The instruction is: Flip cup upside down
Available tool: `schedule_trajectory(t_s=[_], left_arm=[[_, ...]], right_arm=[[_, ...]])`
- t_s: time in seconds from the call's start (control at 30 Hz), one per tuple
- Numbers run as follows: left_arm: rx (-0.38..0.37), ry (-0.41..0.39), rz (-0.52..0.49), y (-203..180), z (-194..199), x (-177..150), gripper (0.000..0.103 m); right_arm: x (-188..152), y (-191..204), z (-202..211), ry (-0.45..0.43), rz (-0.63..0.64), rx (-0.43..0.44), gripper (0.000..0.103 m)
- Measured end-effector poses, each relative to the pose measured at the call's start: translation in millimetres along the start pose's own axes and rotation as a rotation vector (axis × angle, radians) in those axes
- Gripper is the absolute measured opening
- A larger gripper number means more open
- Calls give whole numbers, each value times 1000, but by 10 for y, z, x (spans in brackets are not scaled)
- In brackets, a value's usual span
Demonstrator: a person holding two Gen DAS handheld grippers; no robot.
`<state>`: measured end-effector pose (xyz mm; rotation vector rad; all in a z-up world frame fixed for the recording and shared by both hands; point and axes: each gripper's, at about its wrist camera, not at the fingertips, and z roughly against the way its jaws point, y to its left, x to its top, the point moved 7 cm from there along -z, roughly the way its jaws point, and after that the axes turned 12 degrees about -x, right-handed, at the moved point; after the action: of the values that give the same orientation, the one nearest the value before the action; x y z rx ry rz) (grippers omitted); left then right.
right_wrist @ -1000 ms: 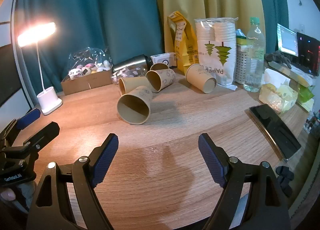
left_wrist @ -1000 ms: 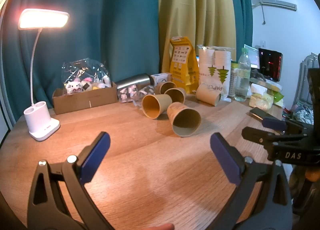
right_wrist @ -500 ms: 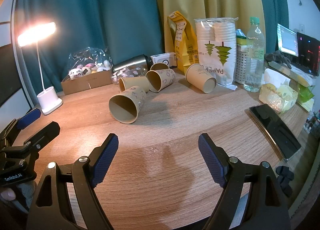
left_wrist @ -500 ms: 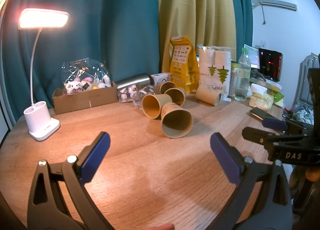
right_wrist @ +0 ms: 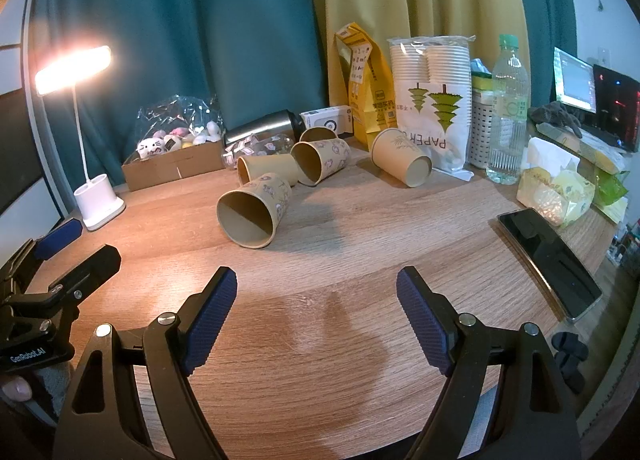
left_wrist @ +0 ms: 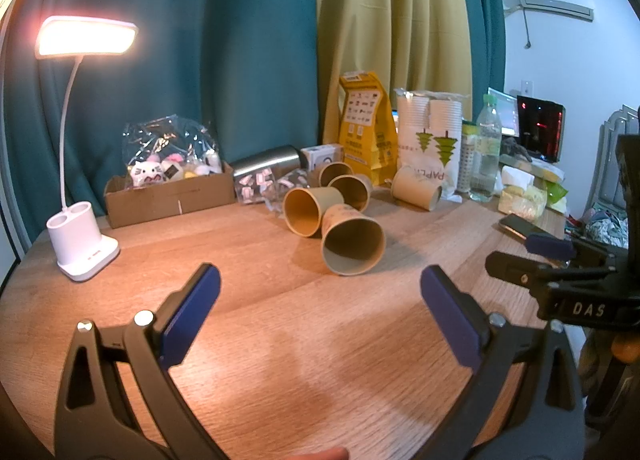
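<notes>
Over on the far left of the right wrist view there's a lit desk lamp [right_wrist: 91, 196], and next to it a cardboard box [right_wrist: 172, 170] stuffed with little plush toys in plastic. Lower left, the left gripper [right_wrist: 60, 256] pokes into frame; in its own view its fingers [left_wrist: 192, 312] are spread wide with nothing between them. Moving toward the middle, the cup [right_wrist: 254, 210] lies on its side on the wooden worktop [right_wrist: 360, 260], mouth facing the cameras, touching nothing but the wood. Just behind it sits a cluster of more paper cups [right_wrist: 320, 162] also tipped over, with a steel flask [right_wrist: 264, 126] behind those. Bottom centre, the right gripper [right_wrist: 316, 316] hovers low over the worktop, fingers wide apart and empty, well short of the cup. Further right: a yellow bag [right_wrist: 362, 100], a sleeve of stacked paper cups [right_wrist: 430, 100], a water bottle [right_wrist: 508, 112], then a phone [right_wrist: 548, 260] lying flat near the right edge.
</notes>
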<state>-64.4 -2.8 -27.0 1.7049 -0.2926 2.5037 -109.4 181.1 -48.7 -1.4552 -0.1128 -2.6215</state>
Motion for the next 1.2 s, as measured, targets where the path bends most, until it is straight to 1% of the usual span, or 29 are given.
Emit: schedule_trajectory(t_s=[0.8,1.03,1.13,1.2], left_arm=[[0,5,-2,-3,-3,-1,101],[2,11,-33,-36,-24,-55,101],[2,29,-50,-78,-39,-84,101],[14,67,-69,-130,-86,-85,101]], right_arm=[[20,-20,22,-2,-1,1,85],[38,-48,36,1,-5,1,85],[31,-64,16,5,-7,4,85],[35,-85,-8,12,-10,8,85]])
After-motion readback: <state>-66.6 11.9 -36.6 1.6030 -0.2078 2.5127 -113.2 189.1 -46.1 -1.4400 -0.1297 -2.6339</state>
